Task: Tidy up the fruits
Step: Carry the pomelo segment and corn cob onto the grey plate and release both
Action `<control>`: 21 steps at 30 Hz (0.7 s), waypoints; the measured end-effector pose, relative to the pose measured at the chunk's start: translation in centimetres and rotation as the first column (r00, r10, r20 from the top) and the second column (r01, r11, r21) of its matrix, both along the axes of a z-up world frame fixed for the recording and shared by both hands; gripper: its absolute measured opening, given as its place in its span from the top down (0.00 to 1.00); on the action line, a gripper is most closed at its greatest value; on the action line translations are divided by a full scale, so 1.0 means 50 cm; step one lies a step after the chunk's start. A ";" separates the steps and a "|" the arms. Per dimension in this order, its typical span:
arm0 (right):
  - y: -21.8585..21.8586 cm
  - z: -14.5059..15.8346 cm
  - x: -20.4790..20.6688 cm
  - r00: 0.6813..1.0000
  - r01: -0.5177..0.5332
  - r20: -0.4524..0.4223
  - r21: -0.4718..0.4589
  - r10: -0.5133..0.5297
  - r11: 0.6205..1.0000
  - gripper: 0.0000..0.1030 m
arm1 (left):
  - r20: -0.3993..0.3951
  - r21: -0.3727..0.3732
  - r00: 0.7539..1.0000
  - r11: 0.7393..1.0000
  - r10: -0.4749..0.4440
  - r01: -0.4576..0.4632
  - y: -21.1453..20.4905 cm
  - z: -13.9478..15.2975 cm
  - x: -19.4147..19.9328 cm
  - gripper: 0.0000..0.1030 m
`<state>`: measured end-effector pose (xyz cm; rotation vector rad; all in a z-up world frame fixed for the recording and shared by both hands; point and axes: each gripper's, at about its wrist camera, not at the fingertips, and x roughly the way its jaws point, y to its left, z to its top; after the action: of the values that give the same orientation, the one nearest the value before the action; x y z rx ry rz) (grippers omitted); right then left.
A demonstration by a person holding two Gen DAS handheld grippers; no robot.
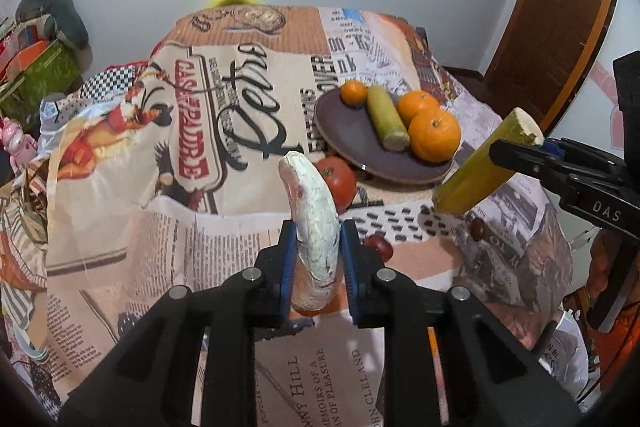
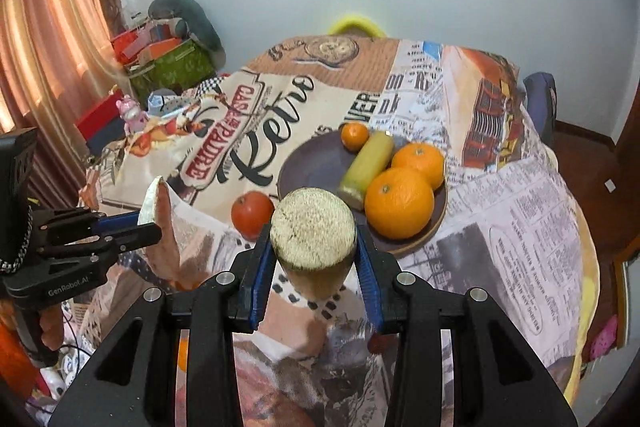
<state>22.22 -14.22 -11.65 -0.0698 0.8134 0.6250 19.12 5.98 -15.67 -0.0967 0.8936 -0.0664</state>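
My left gripper [image 1: 318,247] is shut on a curved white peel slice [image 1: 314,223] and holds it above the table's front edge; it also shows in the right wrist view [image 2: 154,205]. My right gripper [image 2: 314,247] is shut on a green-yellow sugarcane piece [image 2: 313,227], cut end toward the camera; it shows in the left wrist view [image 1: 476,175] beside the plate. A dark round plate [image 1: 348,131] [image 2: 308,163] holds three oranges [image 1: 434,135] [image 2: 398,203] and another cane piece [image 1: 386,117] [image 2: 366,165]. A tomato [image 1: 340,179] [image 2: 252,213] lies just in front of the plate.
A printed newspaper-style cloth [image 1: 200,167] [image 2: 520,227] covers the table. Two small dark red fruits [image 1: 378,245] lie near the front edge. Boxes and a pink toy [image 2: 134,115] stand at the left, a wooden door [image 1: 560,27] at the right.
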 end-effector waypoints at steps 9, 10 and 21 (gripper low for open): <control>-0.002 0.028 0.033 0.999 0.002 0.039 0.041 -0.004 0.999 0.66 | 0.079 -0.018 0.997 1.000 -0.014 0.015 -0.007 0.050 0.045 0.79; -0.002 0.028 0.037 0.999 0.003 0.041 0.043 -0.005 0.999 0.66 | 0.084 -0.019 0.996 1.000 -0.018 0.019 -0.009 0.054 0.054 0.79; 0.010 0.004 0.097 1.000 -0.003 0.011 0.050 0.003 0.999 0.66 | 0.108 -0.049 0.994 0.998 -0.030 0.035 -0.028 0.056 0.147 0.79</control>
<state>27.06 -13.72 -11.42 -0.0290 0.7870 0.6468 26.47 4.60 -12.86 -0.1250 0.7865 -0.1240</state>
